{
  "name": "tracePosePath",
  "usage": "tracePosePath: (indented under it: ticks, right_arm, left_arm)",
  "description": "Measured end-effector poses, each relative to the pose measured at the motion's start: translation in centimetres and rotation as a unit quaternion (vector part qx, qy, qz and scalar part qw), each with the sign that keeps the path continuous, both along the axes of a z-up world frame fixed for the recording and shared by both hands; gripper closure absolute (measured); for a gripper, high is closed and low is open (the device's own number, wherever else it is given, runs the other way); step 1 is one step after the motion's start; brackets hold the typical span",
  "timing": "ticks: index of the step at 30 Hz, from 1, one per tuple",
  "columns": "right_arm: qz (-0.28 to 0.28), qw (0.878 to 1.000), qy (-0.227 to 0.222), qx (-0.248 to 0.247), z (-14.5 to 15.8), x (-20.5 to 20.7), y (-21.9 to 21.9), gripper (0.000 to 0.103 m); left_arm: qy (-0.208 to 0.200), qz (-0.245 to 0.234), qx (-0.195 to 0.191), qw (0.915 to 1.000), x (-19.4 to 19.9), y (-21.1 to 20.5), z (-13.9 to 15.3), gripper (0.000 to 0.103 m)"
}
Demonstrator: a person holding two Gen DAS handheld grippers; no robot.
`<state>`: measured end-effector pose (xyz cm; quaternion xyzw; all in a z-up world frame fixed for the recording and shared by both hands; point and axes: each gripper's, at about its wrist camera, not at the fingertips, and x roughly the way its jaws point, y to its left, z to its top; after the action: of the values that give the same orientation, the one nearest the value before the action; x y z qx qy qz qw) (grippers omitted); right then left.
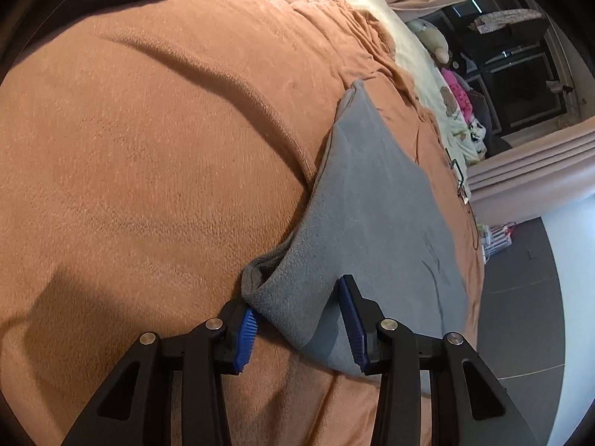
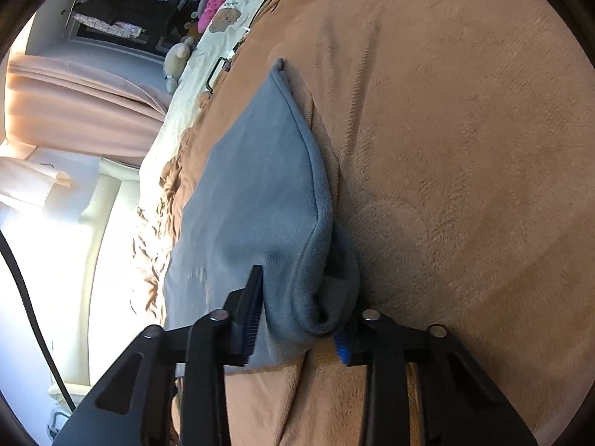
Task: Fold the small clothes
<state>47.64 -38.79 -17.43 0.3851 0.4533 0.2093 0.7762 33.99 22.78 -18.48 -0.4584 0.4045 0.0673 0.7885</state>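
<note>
Covering the bed, an orange fleece blanket (image 1: 148,148) holds grey clothing (image 1: 372,204).

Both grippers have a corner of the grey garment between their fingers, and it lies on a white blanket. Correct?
Not quite. The blanket under the grey garment is orange-brown, not white, as both wrist views show. The left gripper and right gripper each have a corner between their fingers.

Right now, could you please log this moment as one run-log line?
step: folding | item: grey fleece garment on brown blanket | left gripper: open around corner | right gripper: open around corner
</note>
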Motion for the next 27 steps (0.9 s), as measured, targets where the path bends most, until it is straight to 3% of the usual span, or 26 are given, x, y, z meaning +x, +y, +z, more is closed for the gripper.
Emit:
tracePosePath:
  ticks: [2,4,6,9,18,27]
  right_arm:
    - [-0.002,1.000,-0.002,-0.003,0.0,0.1,-0.1,0.080]
    - [-0.006,1.000,-0.002,-0.011,0.0,0.0,0.0,0.089]
    - [-0.010,1.000,-0.003,-0.016,0.4,0.0,0.5,0.095]
    - [-0.020,0.999,-0.005,-0.037,1.5,-0.2,1.1,0.099]
    - [-0.043,0.995,-0.030,-0.090,6.2,-1.5,3.3,0.101]
    - [-0.033,0.990,-0.060,-0.125,10.2,-2.8,5.2,0.102]
  left_arm:
    - [-0.001,0.002,0.011,0.9999,0.0,-0.2,0.1,0.061]
    - [0.006,0.004,0.031,0.9995,-0.1,-0.4,0.3,0.069]
    - [0.006,0.004,0.042,0.9991,-0.1,-0.5,0.5,0.088]
    - [-0.004,0.005,0.058,0.9983,-0.1,-0.5,1.4,0.095]
    - [-0.015,0.006,0.110,0.9938,0.8,-0.7,5.7,0.098]
    - [-0.034,0.006,0.113,0.9930,-0.1,-0.5,8.6,0.098]
